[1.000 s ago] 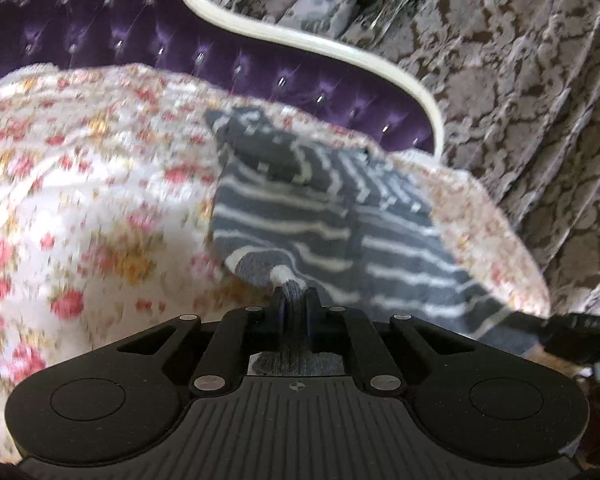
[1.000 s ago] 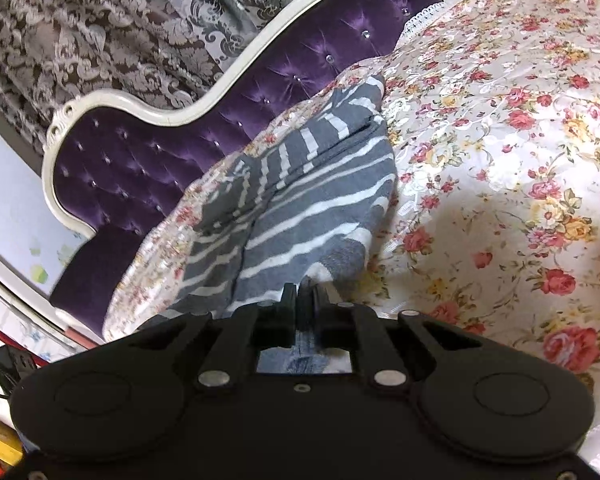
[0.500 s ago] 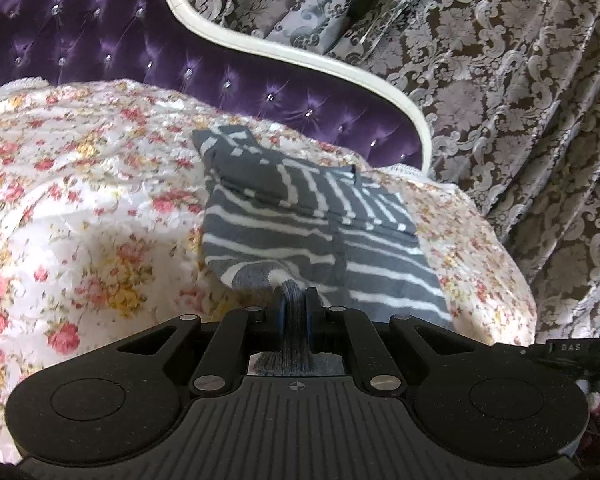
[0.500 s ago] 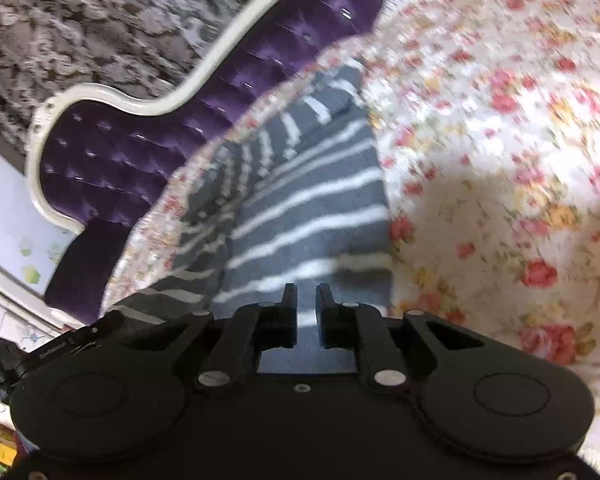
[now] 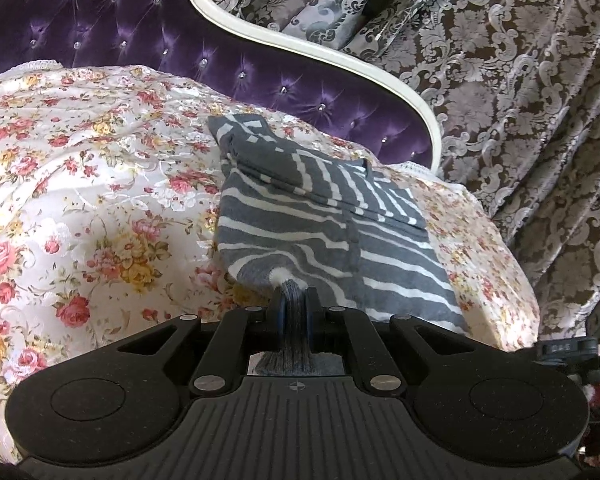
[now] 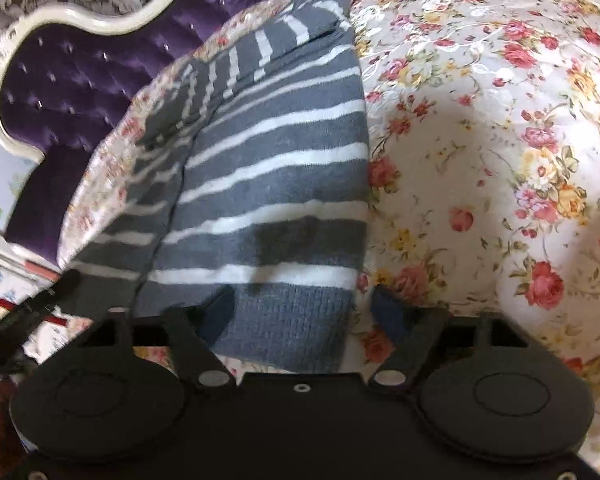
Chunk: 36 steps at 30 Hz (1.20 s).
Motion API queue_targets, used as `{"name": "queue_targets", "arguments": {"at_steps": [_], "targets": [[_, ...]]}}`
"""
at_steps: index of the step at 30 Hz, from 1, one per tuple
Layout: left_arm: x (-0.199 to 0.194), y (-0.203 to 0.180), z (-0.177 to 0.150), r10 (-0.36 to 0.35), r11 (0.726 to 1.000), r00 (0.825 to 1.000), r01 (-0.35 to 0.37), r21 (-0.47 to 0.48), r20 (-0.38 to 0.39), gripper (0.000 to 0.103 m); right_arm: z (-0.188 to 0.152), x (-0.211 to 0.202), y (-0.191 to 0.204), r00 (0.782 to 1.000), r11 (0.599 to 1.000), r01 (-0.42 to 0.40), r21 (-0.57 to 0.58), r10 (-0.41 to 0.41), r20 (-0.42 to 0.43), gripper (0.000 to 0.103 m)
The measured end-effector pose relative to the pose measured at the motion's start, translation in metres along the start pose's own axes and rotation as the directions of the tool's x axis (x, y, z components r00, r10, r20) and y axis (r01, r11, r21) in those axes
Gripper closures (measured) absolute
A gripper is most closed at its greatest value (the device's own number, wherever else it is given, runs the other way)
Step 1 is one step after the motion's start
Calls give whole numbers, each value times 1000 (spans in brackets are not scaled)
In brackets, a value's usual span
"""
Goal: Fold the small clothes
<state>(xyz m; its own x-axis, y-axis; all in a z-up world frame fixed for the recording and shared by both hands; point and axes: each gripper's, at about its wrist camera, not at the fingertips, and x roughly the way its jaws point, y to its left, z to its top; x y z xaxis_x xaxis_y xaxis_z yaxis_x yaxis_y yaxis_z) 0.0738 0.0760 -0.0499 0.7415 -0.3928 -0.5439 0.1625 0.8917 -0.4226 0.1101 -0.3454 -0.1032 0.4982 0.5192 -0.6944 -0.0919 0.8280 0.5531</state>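
- No word, brand or number can be read in either view
- A small black device (image 5: 565, 347) at the right edge of the left view bears pale characters; they are too small and blurred to make out

One striped garment (image 5: 324, 236); one floral bedspread (image 5: 100, 208); one purple headboard (image 5: 140, 32)

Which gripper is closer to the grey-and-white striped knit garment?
Left gripper: clamped on the hem of the striped garment. Right gripper: closing jaws straddle that hem, not pressing.
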Motion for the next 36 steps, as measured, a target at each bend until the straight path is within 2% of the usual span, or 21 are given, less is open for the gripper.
{"name": "queue_targets", "arguments": {"at_steps": [1, 5, 8, 10, 16, 20, 24, 25, 26, 27, 28, 29, 30, 32, 33, 34, 36], "targets": [[0, 0, 0, -1, 1000, 1000, 1, 1, 0, 94, -2, -2, -1, 1000, 1000, 2, 2, -2, 6, 89], [-1, -1, 2, -2, 1000, 1000, 2, 1, 6, 94, -9, -12, 8, 998, 998, -34, -57, 37, 57, 90], [-5, -4, 8, -19, 1000, 1000, 19, -11, 19, 94, -8, -24, 9, 985, 992, -119, -33, 123, 119, 91], [-9, -7, 15, -39, 999, 999, 40, -20, 32, 94, -2, -33, 8, 968, 981, -191, -11, 191, 161, 91], [-18, -16, 52, -82, 997, 993, 82, -2, 90, 96, 36, -59, 17, 909, 948, -318, -17, 311, 277, 91], [-20, -19, 86, -101, 995, 985, 101, 6, 138, 96, 66, -61, 24, 882, 937, -347, -38, 340, 326, 94], [-16, -29, 100, -71, 995, 984, 59, 76, 163, 95, 81, -59, 33, 870, 936, -347, -53, 342, 355, 95], [-14, -29, 98, -63, 995, 987, 51, 84, 151, 94, 81, -59, 34, 873, 939, -341, -53, 337, 354, 95], [-10, -28, 94, -61, 995, 990, 50, 83, 128, 86, 80, -57, 35, 878, 942, -332, -54, 330, 347, 95], [-6, -25, 89, -61, 996, 993, 54, 71, 104, 68, 78, -56, 33, 885, 945, -324, -56, 323, 336, 94], [-2, -20, 81, -63, 997, 995, 59, 56, 77, 60, 76, -54, 31, 895, 949, -313, -49, 312, 319, 87], [4, -16, 71, -64, 997, 997, 62, 38, 40, 52, 72, -49, 27, 906, 955, -297, -22, 289, 309, 86], [8, -11, 63, -63, 998, 998, 63, 21, 12, 51, 69, -46, 20, 917, 958, -287, 7, 273, 291, 86], [18, -1, 44, -51, 999, 997, 51, -12, -54, 50, 62, -36, 6, 943, 965, -254, 67, 232, 239, 76], [21, 3, 35, -42, 999, 996, 40, -22, -82, 48, 57, -32, -1, 956, 971, -220, 90, 196, 220, 59], [23, 8, 28, -36, 999, 994, 33, -29, -106, 48, 52, -28, -6, 967, 978, -184, 98, 162, 197, 45], [28, 14, 14, -21, 999, 989, 16, -38, -147, 48, 41, -21, -13, 984, 988, -120, 96, 105, 142, 42]]}}
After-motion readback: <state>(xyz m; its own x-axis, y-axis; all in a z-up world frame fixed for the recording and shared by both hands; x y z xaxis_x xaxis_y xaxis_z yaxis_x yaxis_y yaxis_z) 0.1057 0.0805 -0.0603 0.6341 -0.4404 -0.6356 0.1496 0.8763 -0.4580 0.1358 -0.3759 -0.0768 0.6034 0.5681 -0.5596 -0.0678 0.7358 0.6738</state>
